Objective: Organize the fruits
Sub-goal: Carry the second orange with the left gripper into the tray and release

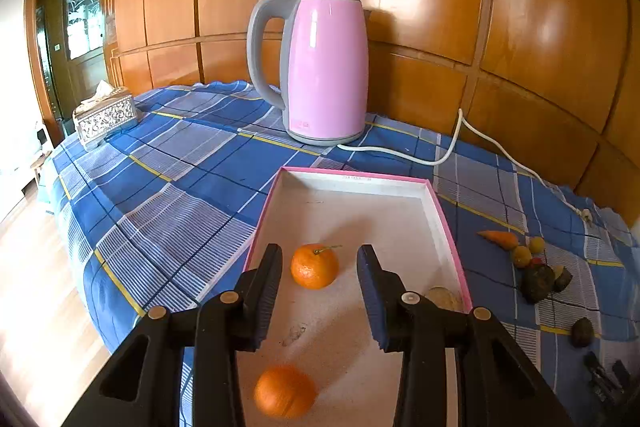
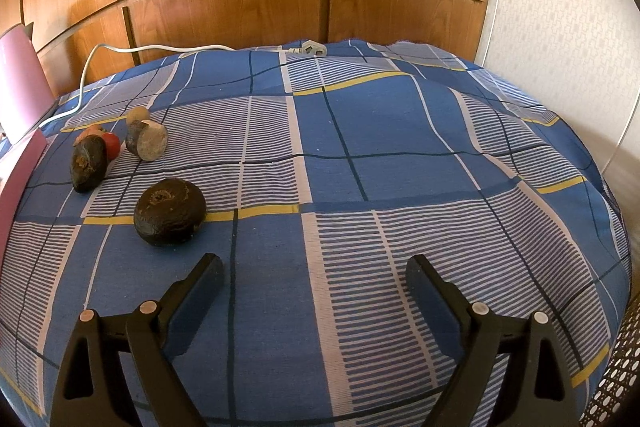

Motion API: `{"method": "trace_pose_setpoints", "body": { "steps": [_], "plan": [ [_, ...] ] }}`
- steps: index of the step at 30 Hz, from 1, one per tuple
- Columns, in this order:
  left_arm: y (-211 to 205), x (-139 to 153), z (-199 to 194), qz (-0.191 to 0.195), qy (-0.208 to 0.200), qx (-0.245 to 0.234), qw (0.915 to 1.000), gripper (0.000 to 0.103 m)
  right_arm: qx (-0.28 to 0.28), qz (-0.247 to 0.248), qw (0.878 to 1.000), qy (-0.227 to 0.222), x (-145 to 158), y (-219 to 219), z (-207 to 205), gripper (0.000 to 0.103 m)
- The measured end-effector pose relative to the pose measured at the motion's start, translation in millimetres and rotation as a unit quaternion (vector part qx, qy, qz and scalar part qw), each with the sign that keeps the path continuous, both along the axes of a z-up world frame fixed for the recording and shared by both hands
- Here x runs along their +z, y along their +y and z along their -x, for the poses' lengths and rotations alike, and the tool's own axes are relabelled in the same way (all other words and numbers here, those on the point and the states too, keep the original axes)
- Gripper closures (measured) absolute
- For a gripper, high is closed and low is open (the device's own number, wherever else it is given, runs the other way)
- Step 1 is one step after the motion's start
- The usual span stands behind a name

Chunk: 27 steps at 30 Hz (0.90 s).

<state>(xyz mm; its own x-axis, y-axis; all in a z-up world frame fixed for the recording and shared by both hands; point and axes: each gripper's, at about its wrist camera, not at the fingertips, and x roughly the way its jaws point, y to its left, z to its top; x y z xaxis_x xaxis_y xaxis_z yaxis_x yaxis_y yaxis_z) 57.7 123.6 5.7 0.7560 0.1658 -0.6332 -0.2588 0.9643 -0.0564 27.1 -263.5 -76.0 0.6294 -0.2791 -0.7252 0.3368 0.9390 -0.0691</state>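
Inside the pink tray (image 1: 448, 227) I have two oranges (image 1: 314, 266), several fruits (image 2: 170, 211) remain beside it, and both grippers' fingers (image 1: 267, 291) stand apart, empty.

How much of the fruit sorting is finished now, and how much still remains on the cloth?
Done: two oranges, one with a stem and a blurred nearer one, lie in the pink-rimmed tray. In hand: nothing; the left gripper is open above the tray, and the right gripper hangs open over the tablecloth. Left: the near dark fruit and the small group behind it still lie outside the tray.
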Motion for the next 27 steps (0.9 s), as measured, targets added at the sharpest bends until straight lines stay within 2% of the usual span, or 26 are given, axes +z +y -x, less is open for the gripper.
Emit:
{"method": "trace_pose_setpoints", "body": {
  "steps": [4,11,20,25,27],
  "plan": [
    [-0.9,3.6,2.4,-0.001,-0.009,0.001,1.0,0.049,0.0,0.0,1.0,0.0,-0.1,-0.4,0.2,0.009],
    [-4.0,9.1,6.9,-0.005,-0.015,-0.003,0.9999,0.046,0.0,0.0,1.0,-0.001,-0.1,0.0,0.3,0.009],
    [-11.1,15.7,16.7,-0.011,-0.023,-0.013,0.9996,0.037,0.0,0.0,1.0,-0.001,-0.1,0.2,1.0,0.009],
    [-14.2,10.9,26.3,0.022,-0.018,-0.042,0.9987,0.015,0.0,0.0,1.0,-0.001,-0.6,0.1,1.6,0.009],
    [-18.6,3.7,32.3,0.02,-0.008,-0.058,0.9981,0.014,0.0,-0.001,1.0,0.0,0.4,-0.2,1.7,0.009]
  ]
}}
